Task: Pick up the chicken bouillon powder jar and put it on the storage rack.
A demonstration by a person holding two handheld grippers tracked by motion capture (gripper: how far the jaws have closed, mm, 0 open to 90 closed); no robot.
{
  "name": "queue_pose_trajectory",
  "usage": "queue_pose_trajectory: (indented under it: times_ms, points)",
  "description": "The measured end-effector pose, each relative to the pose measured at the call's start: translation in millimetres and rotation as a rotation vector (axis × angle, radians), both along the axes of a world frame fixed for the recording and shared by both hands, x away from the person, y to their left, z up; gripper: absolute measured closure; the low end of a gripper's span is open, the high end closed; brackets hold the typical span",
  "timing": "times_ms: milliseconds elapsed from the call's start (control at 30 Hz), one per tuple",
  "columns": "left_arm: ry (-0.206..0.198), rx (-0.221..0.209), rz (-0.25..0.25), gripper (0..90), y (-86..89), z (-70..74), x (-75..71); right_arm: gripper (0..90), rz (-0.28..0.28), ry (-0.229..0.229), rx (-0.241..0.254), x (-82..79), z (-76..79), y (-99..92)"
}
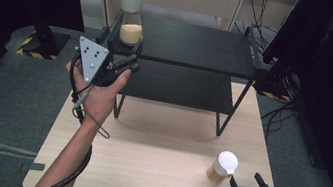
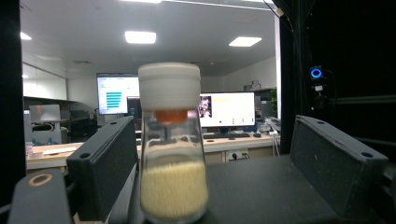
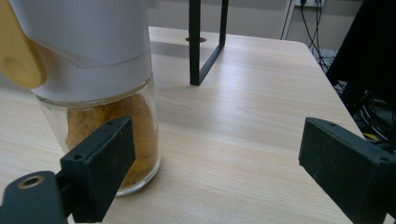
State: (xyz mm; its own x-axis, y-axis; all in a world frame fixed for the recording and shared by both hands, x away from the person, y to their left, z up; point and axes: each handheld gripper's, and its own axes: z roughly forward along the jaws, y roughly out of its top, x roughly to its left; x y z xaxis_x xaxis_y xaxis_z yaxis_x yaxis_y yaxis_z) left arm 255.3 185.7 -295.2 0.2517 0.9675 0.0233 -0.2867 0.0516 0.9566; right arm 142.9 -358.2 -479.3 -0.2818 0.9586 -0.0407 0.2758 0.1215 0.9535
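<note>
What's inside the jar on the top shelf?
The jar holds pale yellow grains filling its lower part, under a white cap with an orange piece beneath. Whatever sits inside the cap is hidden.

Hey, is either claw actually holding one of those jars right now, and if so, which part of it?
Nothing is held. The left claw stands open around the tall jar on the shelf; the right claw stands open beside the short jar.
</note>
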Motion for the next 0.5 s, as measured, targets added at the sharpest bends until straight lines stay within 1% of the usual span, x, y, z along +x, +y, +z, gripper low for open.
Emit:
queue_pose_trajectory:
  times_ms: [33,67,200,267,367,500]
  points:
    - [0.01,-0.014,-0.019,14.4,2.6,-4.6,-2.2,11.1,0.0,0.0,0.0,0.0,0.0,0.0]
    - [0.015,-0.019,-0.023,14.4,3.8,-8.5,-3.9,11.1,0.0,0.001,0.0,0.1,0.1,0.2]
    - [0.025,-0.021,-0.018,14.4,8.1,-23.9,-9.3,11.1,0.0,0.0,-0.004,0.1,0.1,0.9]
    - [0.027,-0.019,-0.012,14.3,10.2,-32.8,-12.4,11.1,0.001,-0.001,-0.006,0.0,0.0,0.9]
    - [0.032,-0.013,-0.015,14.2,12.6,-42.2,-16.2,11.1,0.0,0.0,-0.002,0.1,0.0,0.7]
    - [0.045,0.01,-0.025,14.1,13.8,-54.0,-21.8,11.1,0.001,-0.001,-0.006,0.0,0.1,1.1]
